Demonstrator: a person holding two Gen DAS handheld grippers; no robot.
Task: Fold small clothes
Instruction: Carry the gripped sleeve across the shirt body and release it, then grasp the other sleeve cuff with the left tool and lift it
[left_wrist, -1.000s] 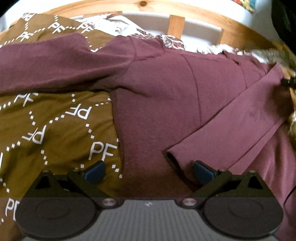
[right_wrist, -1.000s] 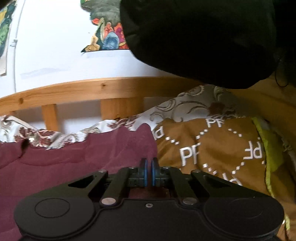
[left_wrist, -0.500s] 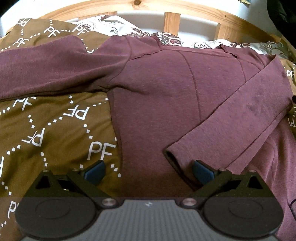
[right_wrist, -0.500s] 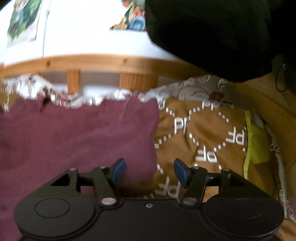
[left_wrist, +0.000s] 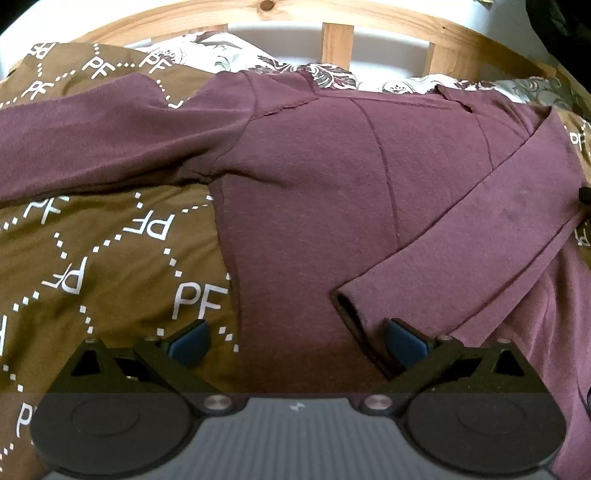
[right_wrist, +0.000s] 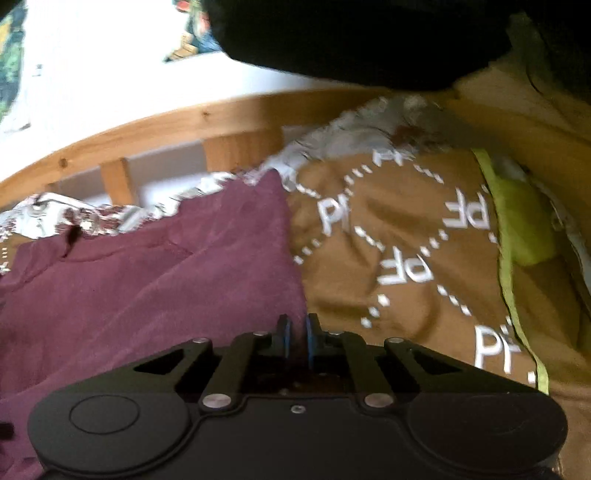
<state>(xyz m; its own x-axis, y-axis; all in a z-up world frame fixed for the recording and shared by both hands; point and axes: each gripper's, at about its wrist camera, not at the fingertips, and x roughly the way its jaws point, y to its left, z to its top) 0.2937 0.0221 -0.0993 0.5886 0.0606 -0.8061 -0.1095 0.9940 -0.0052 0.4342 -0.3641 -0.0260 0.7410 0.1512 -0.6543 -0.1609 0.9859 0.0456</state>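
Surrounding the maroon top (left_wrist: 332, 177): brown blanket (left_wrist: 110, 258), headboard (left_wrist: 338, 37).

A maroon long-sleeved top (left_wrist: 325, 177) lies spread on a brown bedspread (left_wrist: 92, 258) printed with white "PF" letters. One sleeve runs off toward the left edge of the frame; the other is folded diagonally across the body, its cuff (left_wrist: 351, 306) at lower centre. The left gripper (left_wrist: 297, 341) stands wide apart at the bottom, its right pad (left_wrist: 406, 343) just beside the cuff. A wooden bed rail (left_wrist: 332, 14) crosses the top.
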